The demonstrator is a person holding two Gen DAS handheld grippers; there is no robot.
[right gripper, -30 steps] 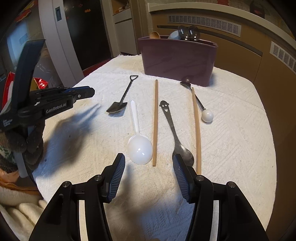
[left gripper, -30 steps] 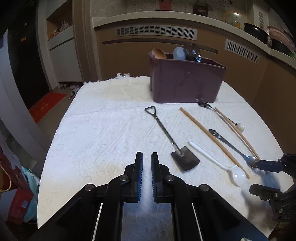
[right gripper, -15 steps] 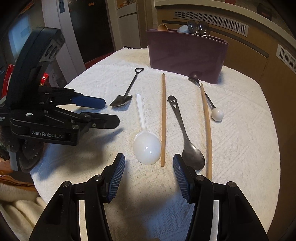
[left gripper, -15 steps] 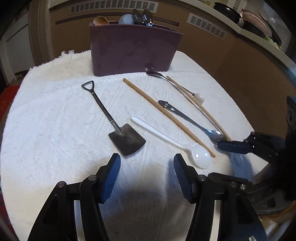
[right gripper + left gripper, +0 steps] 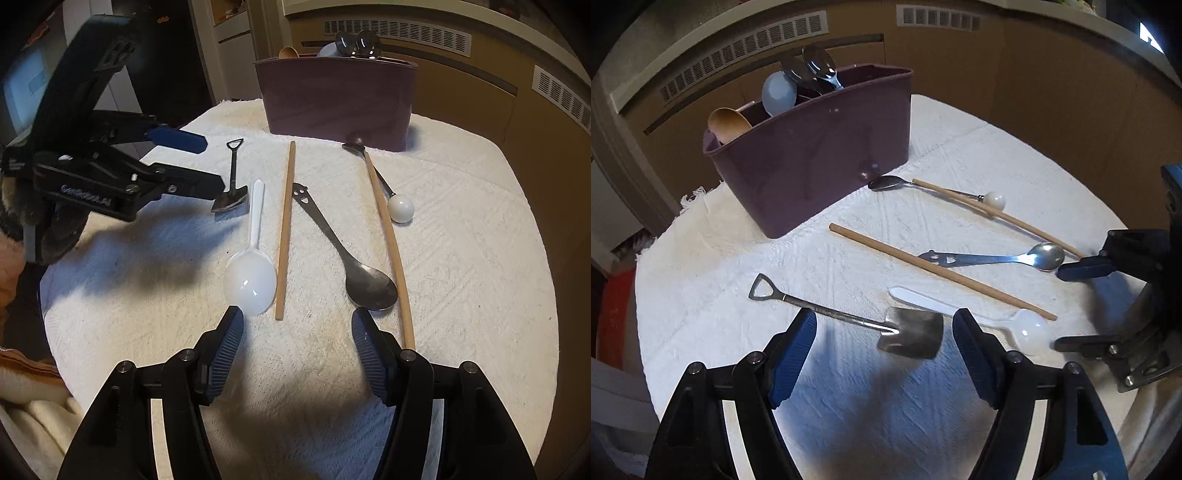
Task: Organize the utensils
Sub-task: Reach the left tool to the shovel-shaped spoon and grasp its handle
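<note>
Several utensils already standing in bin (image 5: 812,155); six lying on cloth (image 5: 849,258). My left tongs (image 5: 884,338) opening, empty, nearing shovel (image 5: 910,332); right tongs (image 5: 295,332) opening, empty.

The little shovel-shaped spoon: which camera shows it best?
The left wrist view. The shovel-shaped spoon lies large and whole there, handle loop to blade, just ahead of the left hand-held gripper, whose jaws are opening. In the right wrist view it is small and far off, its blade partly hidden behind that gripper.
</note>
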